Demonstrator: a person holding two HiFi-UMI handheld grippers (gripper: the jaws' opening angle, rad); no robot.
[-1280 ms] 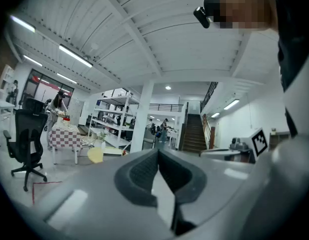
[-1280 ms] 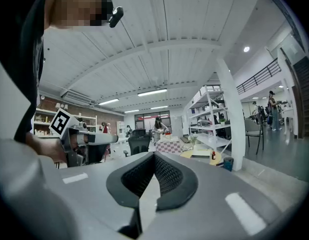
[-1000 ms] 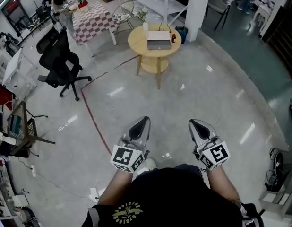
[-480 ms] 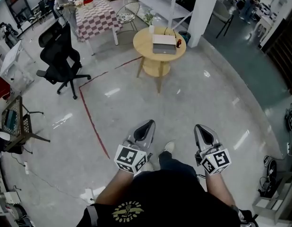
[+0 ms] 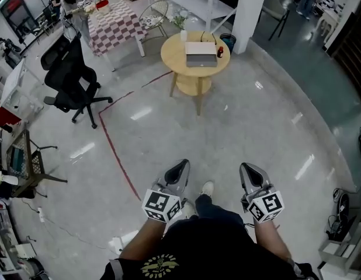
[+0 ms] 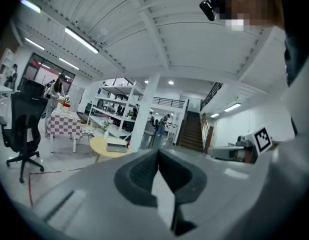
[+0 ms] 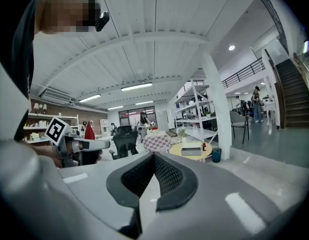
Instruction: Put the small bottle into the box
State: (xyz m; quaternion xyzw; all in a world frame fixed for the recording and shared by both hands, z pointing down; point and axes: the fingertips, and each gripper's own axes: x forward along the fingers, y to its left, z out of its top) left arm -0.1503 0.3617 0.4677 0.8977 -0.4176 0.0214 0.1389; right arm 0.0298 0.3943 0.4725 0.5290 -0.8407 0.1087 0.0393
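- Head view: left gripper (image 5: 181, 164) and right gripper (image 5: 246, 168) low in frame, side by side above floor (image 5: 245, 121), well apart from round desk (image 5: 170, 56).
- Closed tight on both sides, jaws together, nothing held.
- Bottle (image 5: 220, 52) upright on desk, top centre, just right of box (image 5: 201, 54), outside it.

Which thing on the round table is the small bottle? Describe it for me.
Beside the white pillar stands a round yellow table. A flat grey box lies at its middle, and the small bottle stands just right of it near the rim. It is the only red thing there; the vase at the left is pale.
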